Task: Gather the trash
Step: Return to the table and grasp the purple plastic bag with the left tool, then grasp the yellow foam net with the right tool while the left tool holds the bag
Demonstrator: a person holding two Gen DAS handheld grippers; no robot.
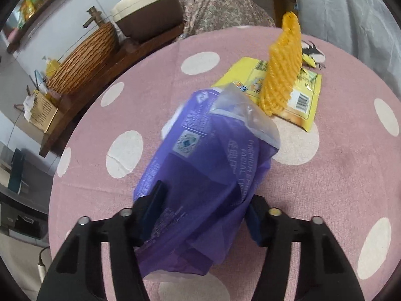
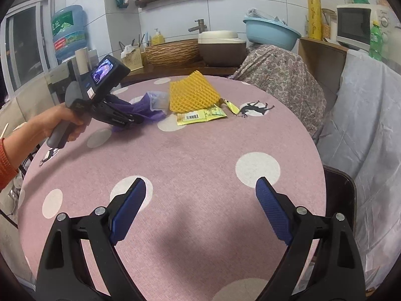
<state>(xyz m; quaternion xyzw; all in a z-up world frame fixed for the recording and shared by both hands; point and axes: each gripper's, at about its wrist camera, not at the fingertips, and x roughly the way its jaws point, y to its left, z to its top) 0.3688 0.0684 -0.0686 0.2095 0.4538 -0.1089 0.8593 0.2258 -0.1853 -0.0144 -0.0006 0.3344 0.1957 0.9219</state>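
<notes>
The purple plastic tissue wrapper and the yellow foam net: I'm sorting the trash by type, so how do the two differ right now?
The purple plastic tissue wrapper is thin printed film, crumpled; the yellow foam net is thick open mesh. The wrapper sits between the fingers of the left gripper, which press on it; nothing grips the net. The net stands up on a flat yellow packet; the wrapper lies low beside it. Both are on the pink dotted tablecloth.

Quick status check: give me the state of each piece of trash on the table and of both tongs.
purple tissue wrapper: crumpled, empty, clamped in the left tongs
left tongs: shut on the wrapper
right tongs: open, empty, above the table
yellow foam net: standing on the yellow packet, untouched
yellow packet: flat, torn open, under the net
pink dotted table: trash not yet cleared
</notes>
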